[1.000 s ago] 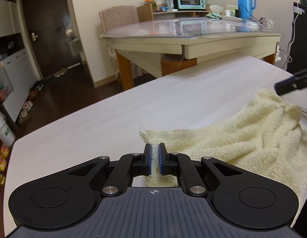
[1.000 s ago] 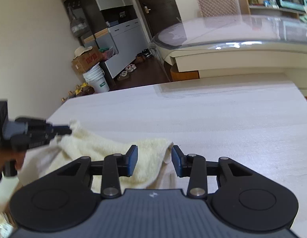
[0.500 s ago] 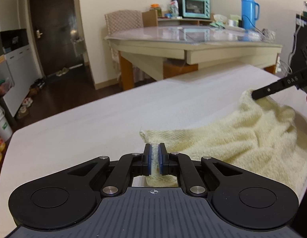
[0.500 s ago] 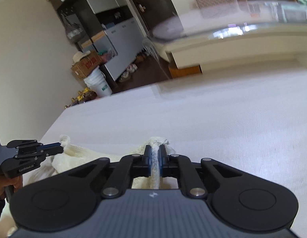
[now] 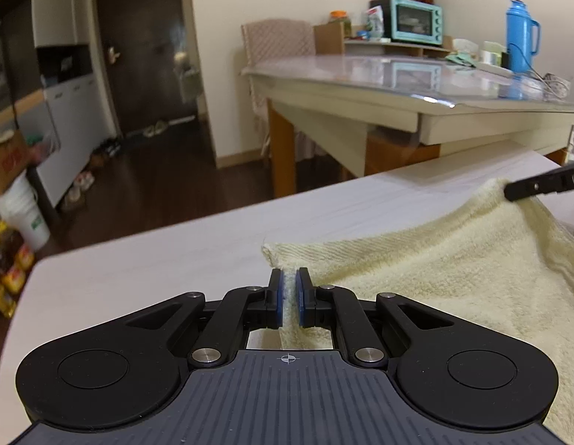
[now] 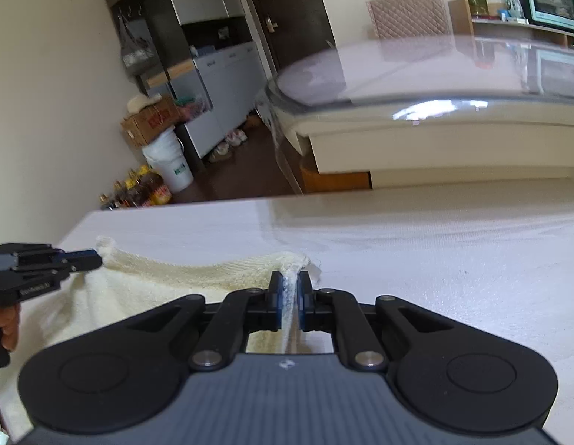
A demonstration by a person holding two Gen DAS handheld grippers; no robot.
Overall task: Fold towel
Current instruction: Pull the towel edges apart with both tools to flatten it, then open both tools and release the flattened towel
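A pale yellow towel [image 5: 453,270] hangs stretched above the white table [image 5: 157,259]. My left gripper [image 5: 288,278] is shut on the towel's left corner. My right gripper [image 6: 289,282] is shut on the other corner of the towel [image 6: 198,274]. In the left wrist view the right gripper's fingers [image 5: 538,185] show at the far right, pinching the raised corner. In the right wrist view the left gripper [image 6: 90,257] shows at the far left, holding its corner. The top edge runs between the two with a slight sag.
The white table [image 6: 435,259] stretches ahead. Beyond it stands a glass-topped dining table [image 5: 398,74] with a blue thermos [image 5: 522,35] and a teal oven [image 5: 414,20]. A white bucket [image 6: 172,163], bottles and a cabinet stand by the left wall.
My right gripper closed on the towel's right corner. Both grippers then lifted, and the towel now hangs spread between them instead of lying bunched.
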